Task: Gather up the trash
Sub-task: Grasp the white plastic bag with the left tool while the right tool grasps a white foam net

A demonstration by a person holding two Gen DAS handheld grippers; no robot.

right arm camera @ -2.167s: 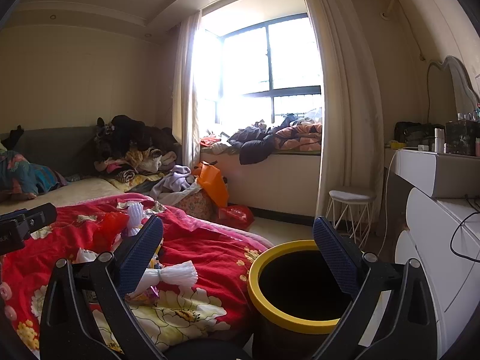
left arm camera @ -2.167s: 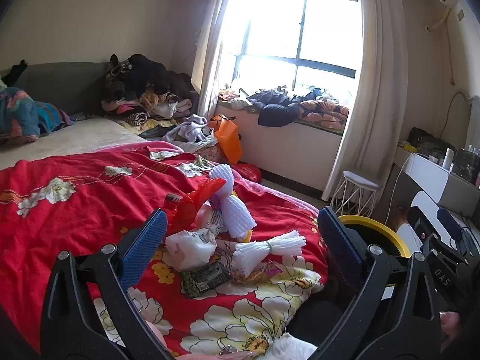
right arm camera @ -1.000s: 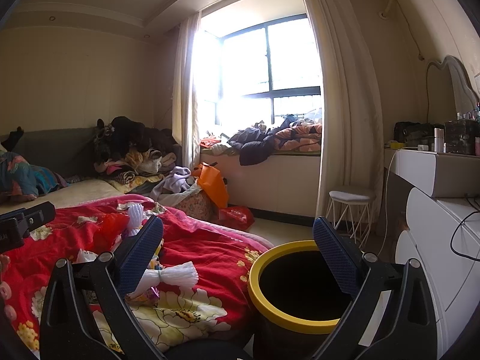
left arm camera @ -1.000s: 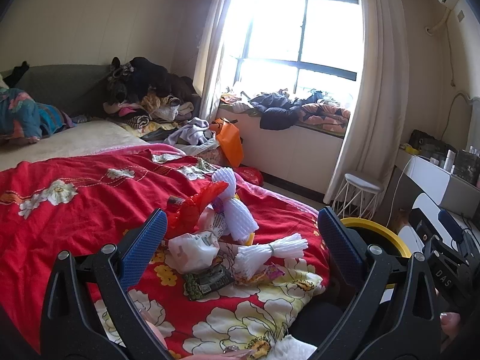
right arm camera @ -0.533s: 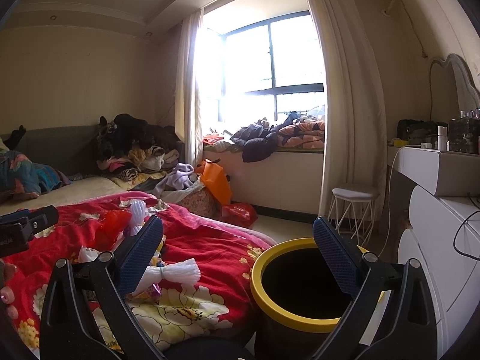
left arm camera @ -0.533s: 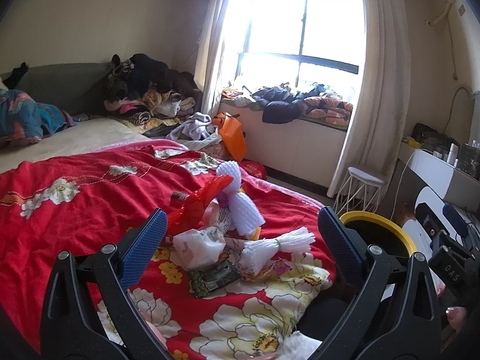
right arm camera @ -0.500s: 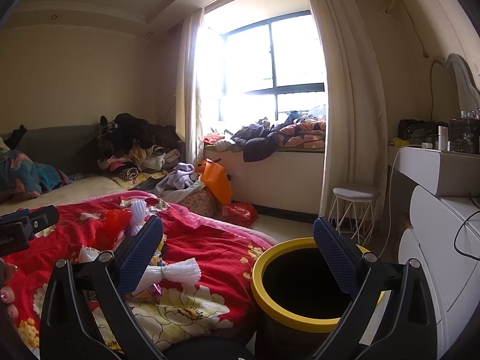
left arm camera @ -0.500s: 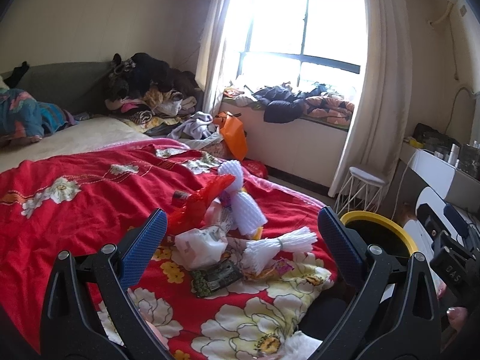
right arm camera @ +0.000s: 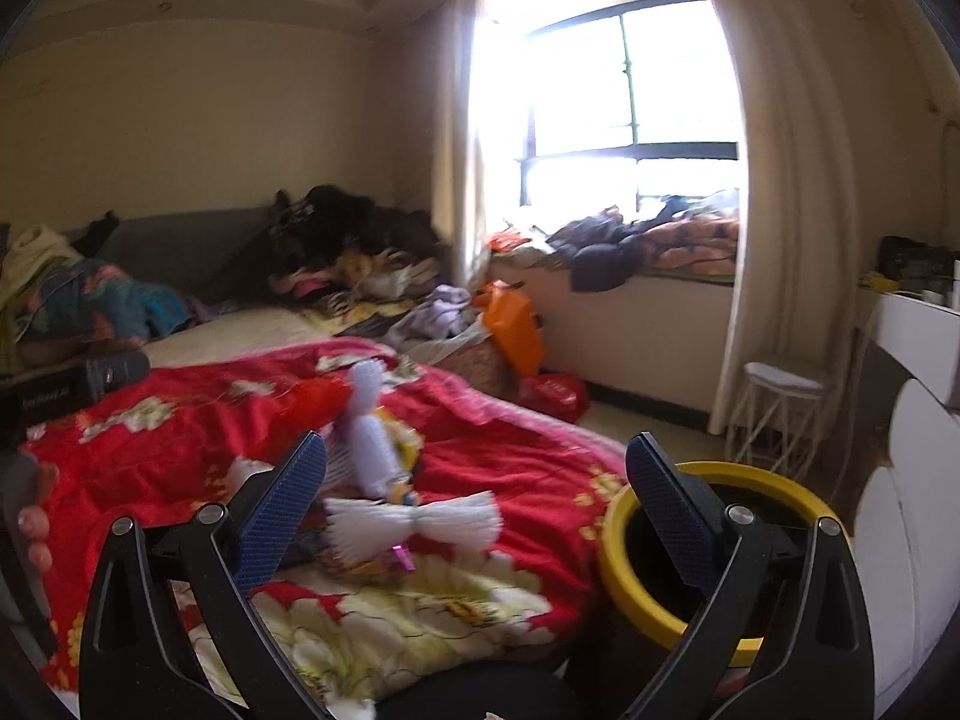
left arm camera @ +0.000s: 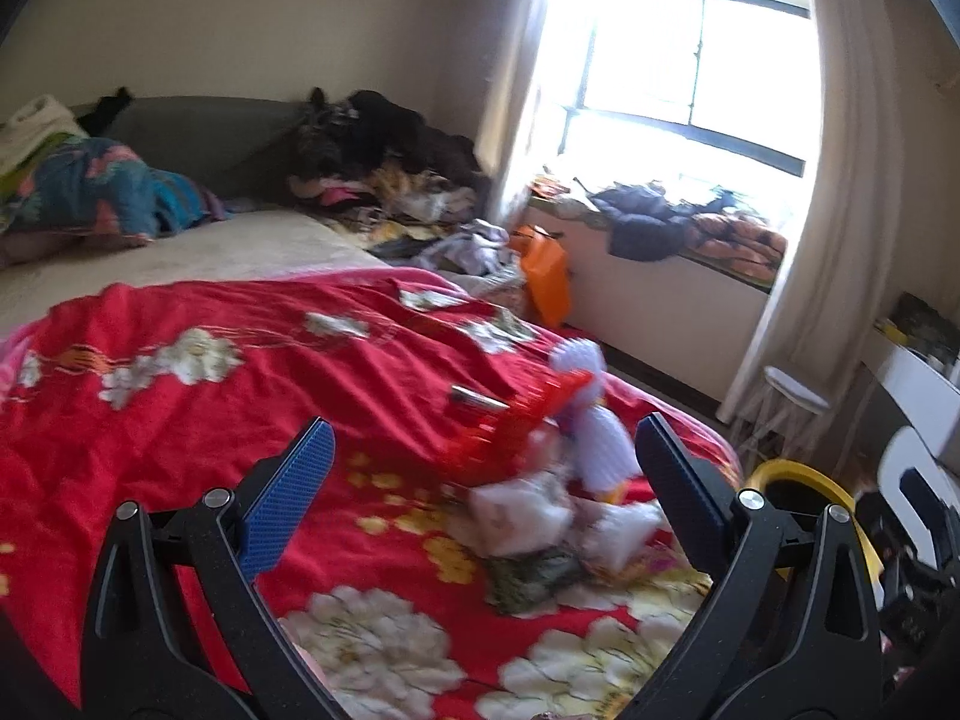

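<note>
A heap of trash lies on the red flowered bedspread (left arm camera: 198, 420): a white foam net (left arm camera: 600, 438), a red wrapper (left arm camera: 528, 420), a crumpled white bag (left arm camera: 516, 516), a dark packet (left arm camera: 534, 576). In the right wrist view a white foam sleeve tied in the middle (right arm camera: 414, 519) lies nearest, with an upright foam net (right arm camera: 372, 438) behind it. My left gripper (left arm camera: 480, 492) is open and empty above the bedspread, just short of the heap. My right gripper (right arm camera: 477, 498) is open and empty, between the heap and a black bin with a yellow rim (right arm camera: 720, 546).
The bin also shows in the left wrist view (left arm camera: 798, 480) at the bed's right corner. A white stool (right arm camera: 780, 408) and white dresser (right arm camera: 912, 480) stand right of it. Clothes pile on the window ledge (right arm camera: 648, 252) and the bed's far side (left arm camera: 384, 144). An orange bag (right arm camera: 510, 324) stands by the bed.
Both views have swung left and blurred. The heap now sits right of centre in the left view and between the right gripper's fingers. Both grippers stay open.
</note>
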